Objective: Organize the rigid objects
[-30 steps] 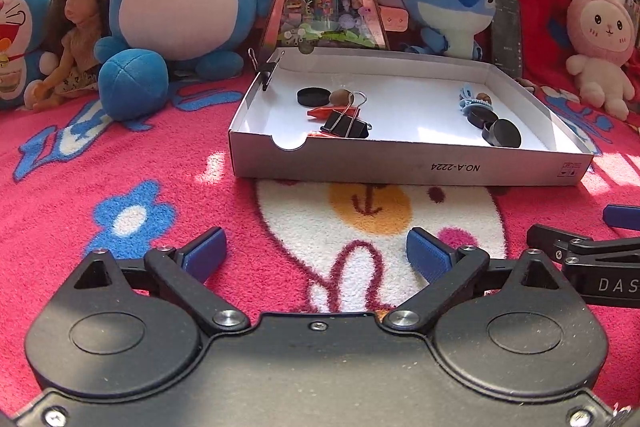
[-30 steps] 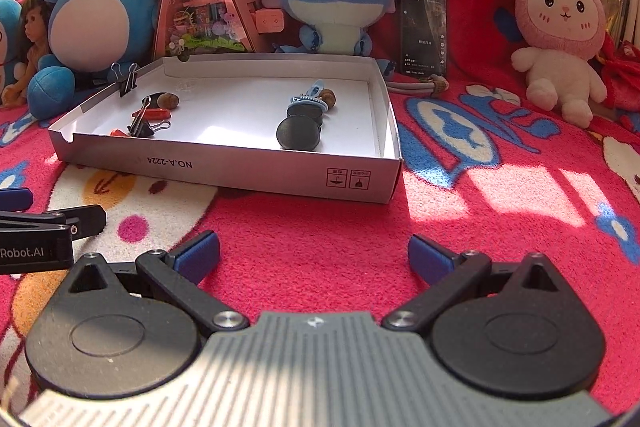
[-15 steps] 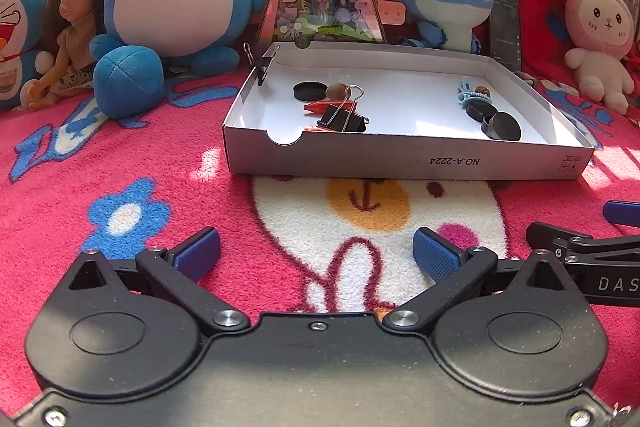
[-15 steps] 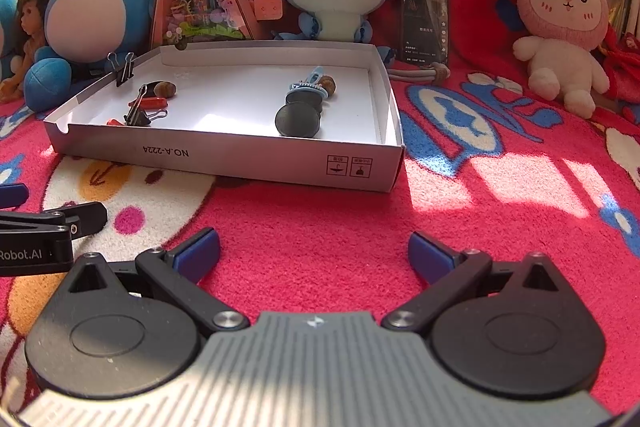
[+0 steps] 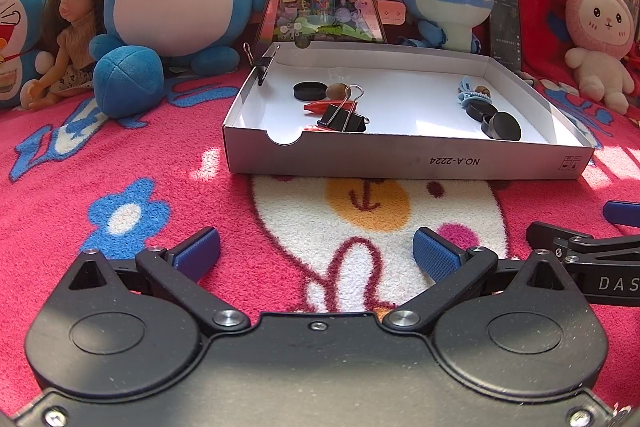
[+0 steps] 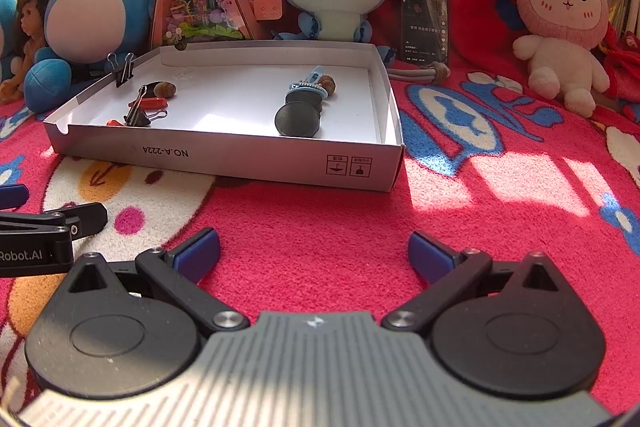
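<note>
Here, the left gripper (image 5: 316, 253) sits at the lower centre of its frame, fingers (image 5: 198, 253) released and spread wide over the pink blanket (image 5: 120, 155), holding nothing. The right gripper (image 6: 314, 251) is likewise released and empty. The white cardboard tray (image 5: 400, 157) lies at frame centre; inside it, a black binder clip (image 5: 340, 117) rests at left and black round caps (image 5: 502, 125) at right.
</note>
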Demonstrator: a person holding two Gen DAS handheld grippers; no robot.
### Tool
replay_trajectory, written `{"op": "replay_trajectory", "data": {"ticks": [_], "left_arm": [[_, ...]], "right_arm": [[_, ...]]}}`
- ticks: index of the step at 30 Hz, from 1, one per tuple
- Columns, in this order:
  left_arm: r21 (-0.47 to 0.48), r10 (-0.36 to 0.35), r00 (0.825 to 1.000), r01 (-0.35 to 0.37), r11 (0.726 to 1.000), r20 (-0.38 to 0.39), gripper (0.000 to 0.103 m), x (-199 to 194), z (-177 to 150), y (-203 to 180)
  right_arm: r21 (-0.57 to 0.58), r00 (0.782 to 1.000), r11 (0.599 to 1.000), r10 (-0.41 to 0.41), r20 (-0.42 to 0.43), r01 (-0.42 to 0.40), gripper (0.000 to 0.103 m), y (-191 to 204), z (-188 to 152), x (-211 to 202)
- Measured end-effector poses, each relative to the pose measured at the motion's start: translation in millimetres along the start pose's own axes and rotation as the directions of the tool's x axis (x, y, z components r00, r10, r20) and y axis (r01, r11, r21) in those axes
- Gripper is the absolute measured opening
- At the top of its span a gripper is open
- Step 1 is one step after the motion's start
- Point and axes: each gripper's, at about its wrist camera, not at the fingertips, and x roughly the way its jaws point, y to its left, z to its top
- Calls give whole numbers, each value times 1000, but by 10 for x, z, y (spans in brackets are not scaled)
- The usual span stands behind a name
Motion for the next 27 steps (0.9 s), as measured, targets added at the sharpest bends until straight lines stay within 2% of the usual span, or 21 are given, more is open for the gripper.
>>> {"op": "replay_trajectory", "data": {"ticks": [27], "left_arm": [[2, 1, 1000, -1, 1000, 0, 103, 3, 1, -3]], "right_arm": [[0, 1000, 1000, 0, 0, 0, 103, 3, 3, -3]]}}
